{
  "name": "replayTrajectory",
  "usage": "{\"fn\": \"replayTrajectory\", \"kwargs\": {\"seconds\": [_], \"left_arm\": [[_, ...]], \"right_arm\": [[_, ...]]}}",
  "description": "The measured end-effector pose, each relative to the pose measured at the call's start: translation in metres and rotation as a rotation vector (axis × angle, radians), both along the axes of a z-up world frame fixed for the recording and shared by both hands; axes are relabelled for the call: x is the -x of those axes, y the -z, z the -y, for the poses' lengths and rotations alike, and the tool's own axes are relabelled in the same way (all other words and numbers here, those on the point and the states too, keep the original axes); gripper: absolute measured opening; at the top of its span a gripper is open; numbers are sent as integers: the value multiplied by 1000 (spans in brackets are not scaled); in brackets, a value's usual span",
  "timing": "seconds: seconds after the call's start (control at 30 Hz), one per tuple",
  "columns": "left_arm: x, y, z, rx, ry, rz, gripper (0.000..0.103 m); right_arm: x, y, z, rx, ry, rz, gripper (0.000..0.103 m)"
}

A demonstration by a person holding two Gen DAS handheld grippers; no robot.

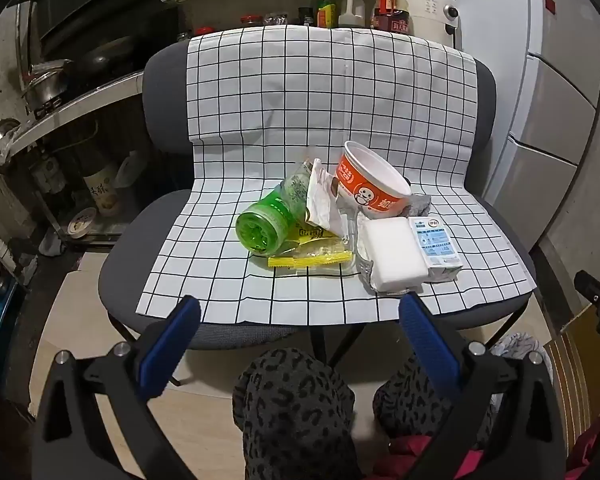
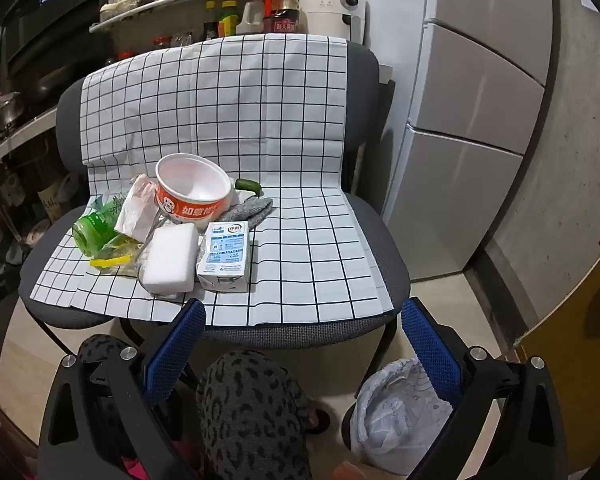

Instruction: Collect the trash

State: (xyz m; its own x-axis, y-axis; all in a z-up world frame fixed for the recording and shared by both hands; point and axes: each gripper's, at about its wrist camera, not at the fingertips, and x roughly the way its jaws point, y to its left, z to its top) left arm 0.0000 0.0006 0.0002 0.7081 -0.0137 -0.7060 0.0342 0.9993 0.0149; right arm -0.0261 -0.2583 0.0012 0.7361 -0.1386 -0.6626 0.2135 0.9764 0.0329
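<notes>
A pile of trash lies on the checked cloth (image 1: 228,280) over a grey chair: a green plastic bottle (image 1: 268,220) on its side, a white wrapper (image 1: 324,196), yellow packets (image 1: 308,258), an orange paper bowl (image 1: 374,184), a white sponge block (image 1: 392,254) and a small milk carton (image 1: 436,246). The right wrist view shows the same bottle (image 2: 94,232), bowl (image 2: 194,190), sponge block (image 2: 170,260), carton (image 2: 226,256), a grey cloth (image 2: 248,210) and a small green item (image 2: 248,186). My left gripper (image 1: 300,312) is open and empty before the chair's front edge. My right gripper (image 2: 304,316) is open and empty too.
A bin lined with a white bag (image 2: 400,412) stands on the floor at the lower right. The person's patterned knees (image 1: 296,408) sit below the chair. A fridge (image 2: 476,120) stands to the right, kitchen shelves with bottles (image 1: 340,8) behind the chair, and a stove counter (image 1: 60,96) to the left.
</notes>
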Motion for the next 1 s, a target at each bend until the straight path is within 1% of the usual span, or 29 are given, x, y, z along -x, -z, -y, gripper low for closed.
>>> {"fn": "replayTrajectory", "kwargs": {"seconds": [0.3, 0.33, 0.53, 1.0], "left_arm": [[-5, 0, -4, -2, 5, -2, 96], [-1, -5, -2, -7, -8, 8, 96], [-1, -3, -6, -4, -17, 15, 96], [-2, -7, -9, 1, -17, 16, 96]], "right_arm": [[-1, 0, -1, -5, -1, -4, 97], [-1, 0, -1, -5, -1, -5, 97], [-1, -1, -3, -3, 1, -4, 97], [-2, -1, -6, -5, 2, -5, 97]]}}
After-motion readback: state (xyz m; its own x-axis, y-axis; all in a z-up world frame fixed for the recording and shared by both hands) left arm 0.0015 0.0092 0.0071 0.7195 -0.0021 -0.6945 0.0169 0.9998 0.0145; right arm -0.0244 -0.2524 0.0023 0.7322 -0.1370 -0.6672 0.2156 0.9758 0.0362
